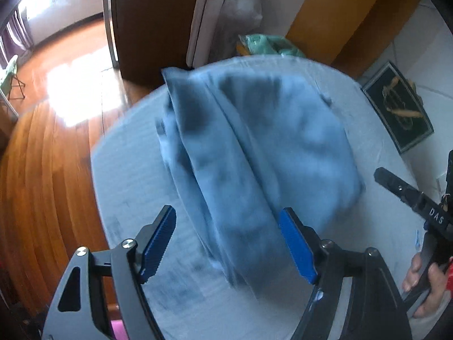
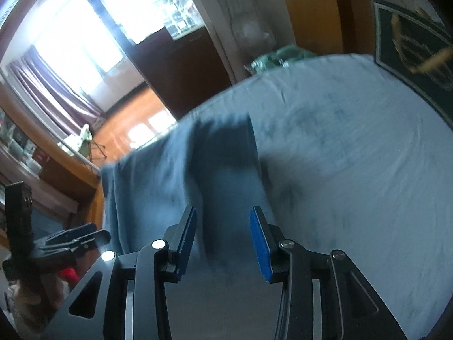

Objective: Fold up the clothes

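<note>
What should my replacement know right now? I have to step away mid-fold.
Left gripper: open, holding nothing, above the near end of the cloth.
Right gripper: open, empty, also over the cloth's near edge.
Blue cloth: lies on the grey table, already folded into a long layered bundle; the frames are blurred, so the fold count is unclear.
Done: at least one fold.
Left: probably one more fold across the length, then smooth it flat.
</note>
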